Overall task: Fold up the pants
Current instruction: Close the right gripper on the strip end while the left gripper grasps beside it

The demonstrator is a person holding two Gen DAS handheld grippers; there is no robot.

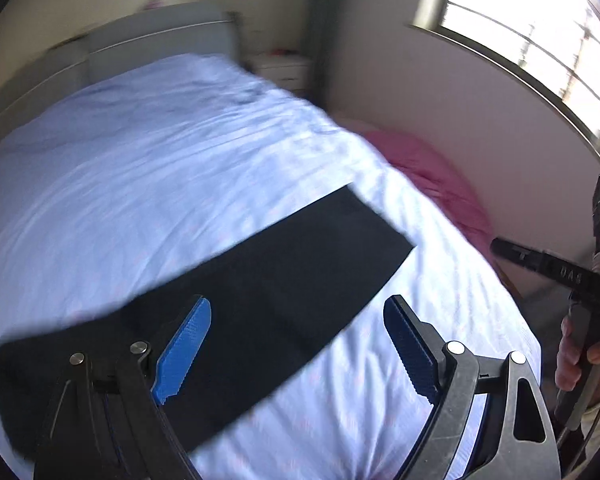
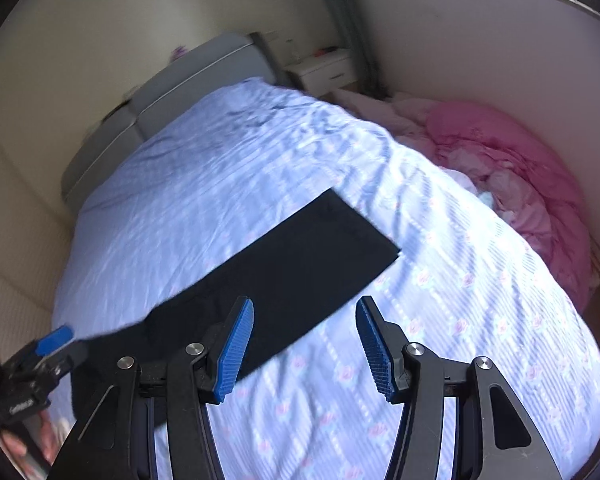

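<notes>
On the bed, black pants (no readable label).

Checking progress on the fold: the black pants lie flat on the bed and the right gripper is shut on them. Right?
Not quite. The right wrist view shows the right gripper open, holding nothing; the black pants do lie flat on the bed.

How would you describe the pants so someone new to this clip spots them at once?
Start at the bed with the pale blue striped sheet filling the room. A long black strip lies flat across its near half: the pants. They are the only dark item there; the pink bedding is heaped at the far edge.
</notes>
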